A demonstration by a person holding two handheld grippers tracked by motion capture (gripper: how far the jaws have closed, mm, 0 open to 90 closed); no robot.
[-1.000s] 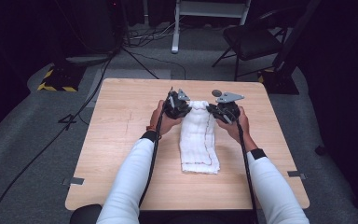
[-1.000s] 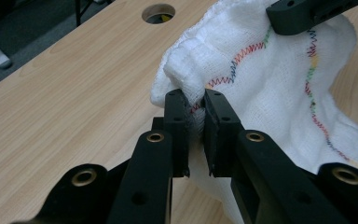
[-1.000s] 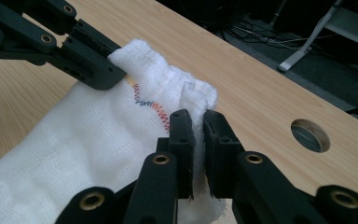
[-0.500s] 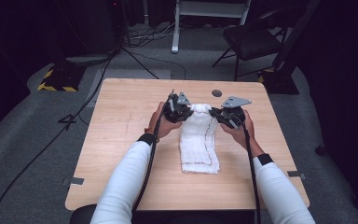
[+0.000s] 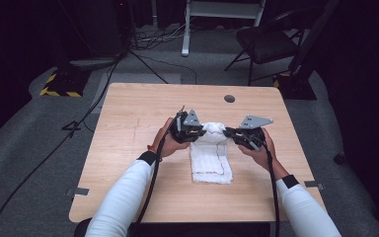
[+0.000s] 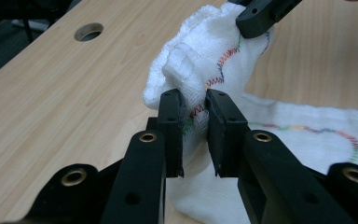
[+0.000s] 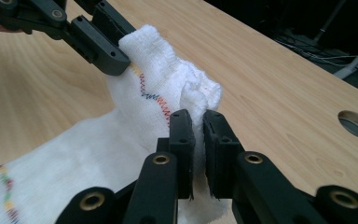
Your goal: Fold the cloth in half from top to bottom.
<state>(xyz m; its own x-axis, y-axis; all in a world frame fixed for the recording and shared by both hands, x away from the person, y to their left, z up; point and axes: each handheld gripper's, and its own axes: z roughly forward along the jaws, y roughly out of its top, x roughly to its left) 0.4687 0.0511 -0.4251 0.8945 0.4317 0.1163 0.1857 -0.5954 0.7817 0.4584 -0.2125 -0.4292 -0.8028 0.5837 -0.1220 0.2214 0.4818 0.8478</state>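
The white cloth lies on the counter. Its far end is lifted between the left gripper and right gripper, both pinching it tight.

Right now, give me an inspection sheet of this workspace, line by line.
Surface: wooden table, a round hole near its far edge.
Job's things: white cloth with coloured stitching, far end lifted and bunched, near part flat on the table.
Clutter: nothing seen.
Grippers: left gripper and right gripper each shut on the cloth's lifted end.
Cables: one black cable trails from each gripper toward the person; more on the floor.
Surroundings: dark room, chair, stand base with hazard stripes.
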